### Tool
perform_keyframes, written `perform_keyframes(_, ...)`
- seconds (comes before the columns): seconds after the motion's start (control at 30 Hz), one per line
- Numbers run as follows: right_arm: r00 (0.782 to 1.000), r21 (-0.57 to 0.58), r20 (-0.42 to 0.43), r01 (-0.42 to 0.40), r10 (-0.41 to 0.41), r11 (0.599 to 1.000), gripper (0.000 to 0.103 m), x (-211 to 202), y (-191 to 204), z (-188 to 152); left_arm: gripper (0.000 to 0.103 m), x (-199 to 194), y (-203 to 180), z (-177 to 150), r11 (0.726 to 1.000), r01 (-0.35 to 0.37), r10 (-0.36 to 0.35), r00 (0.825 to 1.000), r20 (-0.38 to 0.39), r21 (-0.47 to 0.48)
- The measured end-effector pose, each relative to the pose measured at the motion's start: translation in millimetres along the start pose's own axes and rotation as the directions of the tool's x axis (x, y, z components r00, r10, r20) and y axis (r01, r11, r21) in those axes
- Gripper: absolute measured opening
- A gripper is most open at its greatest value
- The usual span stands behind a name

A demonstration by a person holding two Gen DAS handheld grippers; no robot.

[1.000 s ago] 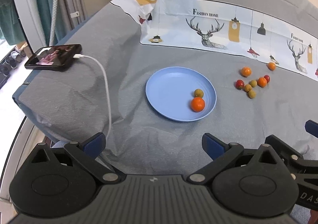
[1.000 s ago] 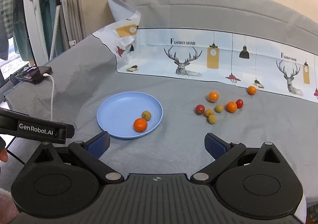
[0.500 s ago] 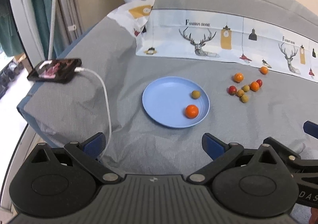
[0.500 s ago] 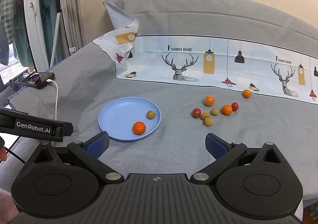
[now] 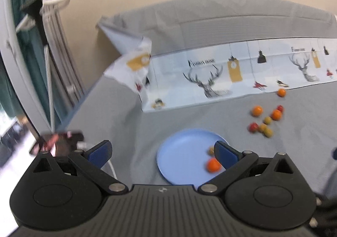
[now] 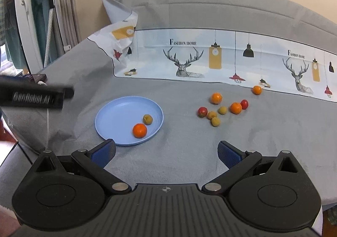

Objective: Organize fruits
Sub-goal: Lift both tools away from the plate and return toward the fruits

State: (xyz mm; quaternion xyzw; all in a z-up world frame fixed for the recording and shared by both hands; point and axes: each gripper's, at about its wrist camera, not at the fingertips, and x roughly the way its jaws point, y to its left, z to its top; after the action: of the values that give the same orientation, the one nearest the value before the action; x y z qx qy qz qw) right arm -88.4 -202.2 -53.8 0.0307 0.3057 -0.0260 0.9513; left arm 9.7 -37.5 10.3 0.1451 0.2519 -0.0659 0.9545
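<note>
Nearest the lens, the right claw (image 6: 166, 150) is seen with its jaws spread wide and nothing between them, held above grey cloth; whether that cloth covers a bed or a desk cannot be told. The left claw (image 5: 162, 150) is likewise wide and empty, its picture blurred.

Just ahead of the right claw's left finger lies the blue plate (image 6: 118, 115). In it rest 2 fruits: an orange one (image 6: 139, 130) and, just beyond it, a dull green-brown one (image 6: 147, 119), near each other.

Further ahead and to the right of the right claw, loose fruits (image 6: 221, 108) lie in a close cluster on the cloth: 2 red, 3 yellowish, 2 orange. 1 more orange fruit (image 6: 257, 89) sits apart, at the edge of the printed sheet (image 6: 189, 56) beyond.

The fruits are judged small, light, round and smooth, so likely to roll or slip; soft skins may bruise. Each would best be taken across its widest middle, with a gentle closing, the outer ones of the cluster first.
</note>
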Motion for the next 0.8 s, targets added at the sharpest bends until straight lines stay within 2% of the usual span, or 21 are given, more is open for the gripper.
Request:
perform_keyframes(0.1,0.999,0.009,-0.035,0.01,-0.01,1.0,0.102,12.4,-2.6,-1.5,0.103,26.3,-5.8,9.8,0.997,-0.066,0.063,0.996,0.069,0.04)
perform_keyframes(0.27,0.995,0.029,-0.095,0.02,-0.017,0.999,0.102,36.9,-8.4,-4.0,0.103,95.7,-5.8,18.7,0.98,-0.185,0.184,0.983,0.026,0.073)
perform_keyframes(0.4,0.99,0.035,-0.137,0.026,-0.021,0.999,0.102,57.2,-11.9,-4.3,0.103,133.5,-4.4,11.8,0.96,-0.24,0.24,0.971,0.021,0.142)
perform_keyframes(0.57,0.983,0.047,-0.184,0.035,-0.026,0.998,0.102,81.9,-16.0,-1.7,0.103,150.8,-4.7,4.0,0.937,-0.248,0.257,0.966,-0.007,0.245)
perform_keyframes(0.67,0.982,0.044,-0.189,0.027,-0.018,0.999,0.102,88.7,-16.6,-1.0,0.103,132.2,6.2,-1.0,0.945,-0.238,0.239,0.971,0.023,0.223)
perform_keyframes(0.8,0.974,0.048,-0.225,0.019,-0.008,0.999,0.102,101.5,-11.9,-3.6,0.103,145.2,10.2,-5.0,0.939,-0.241,0.248,0.969,0.005,0.244)
